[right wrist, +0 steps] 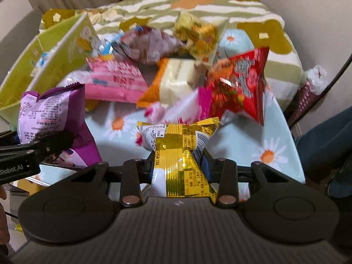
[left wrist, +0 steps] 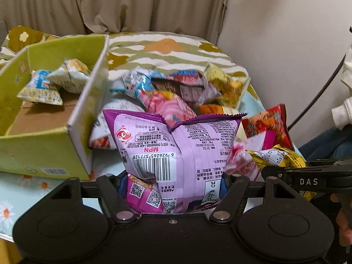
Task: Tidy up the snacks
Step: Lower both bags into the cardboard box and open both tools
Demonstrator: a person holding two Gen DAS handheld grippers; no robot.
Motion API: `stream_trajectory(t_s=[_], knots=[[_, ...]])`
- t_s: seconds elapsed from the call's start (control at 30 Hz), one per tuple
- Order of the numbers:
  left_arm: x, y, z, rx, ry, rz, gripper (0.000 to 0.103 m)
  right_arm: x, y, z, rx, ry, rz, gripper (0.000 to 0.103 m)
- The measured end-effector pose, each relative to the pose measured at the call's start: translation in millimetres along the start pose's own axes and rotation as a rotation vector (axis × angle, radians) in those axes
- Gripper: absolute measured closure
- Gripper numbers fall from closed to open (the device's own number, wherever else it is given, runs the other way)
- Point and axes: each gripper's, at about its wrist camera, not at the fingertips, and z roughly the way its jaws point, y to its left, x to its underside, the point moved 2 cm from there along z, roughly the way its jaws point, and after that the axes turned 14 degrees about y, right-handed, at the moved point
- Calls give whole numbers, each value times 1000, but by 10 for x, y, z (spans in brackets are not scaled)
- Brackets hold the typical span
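Note:
My left gripper (left wrist: 173, 184) is shut on a purple snack bag (left wrist: 176, 145) and holds it upright, just right of the green cardboard box (left wrist: 81, 118). The purple bag also shows in the right wrist view (right wrist: 52, 112). My right gripper (right wrist: 178, 165) is shut on a gold-and-white snack packet (right wrist: 178, 151), which also shows at the right of the left wrist view (left wrist: 277, 157). A pile of snack bags (left wrist: 187, 90) lies on the floral cloth behind both grippers. The box holds two small packets (left wrist: 55, 81).
A red snack bag (right wrist: 239, 83) stands at the right of the pile. A pink bag (right wrist: 118, 81) and an orange-and-white pack (right wrist: 173, 79) lie mid-pile. A patterned blanket (right wrist: 198, 2) and curtain lie behind. A wall is to the right.

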Motion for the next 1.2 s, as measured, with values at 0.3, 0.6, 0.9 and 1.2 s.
stream_trajectory(t_s=[0.3,0.6,0.9,1.2], knots=[[-222,285,-506,-62,-86,-55,29,-339,355,-418,-61,-111,-55,49],[-581,947,-930,-159,-168,-114,29,-900,1100,-644,-141,-201,-146,49],[-998,1825,-839,-209,-95,-153,29,-1497,2038,-482,-199,-214,-204,49],[-1169,2422,-245,-166,93,-102,28,-1840,2686,-76,-176,-150,-166,49]])
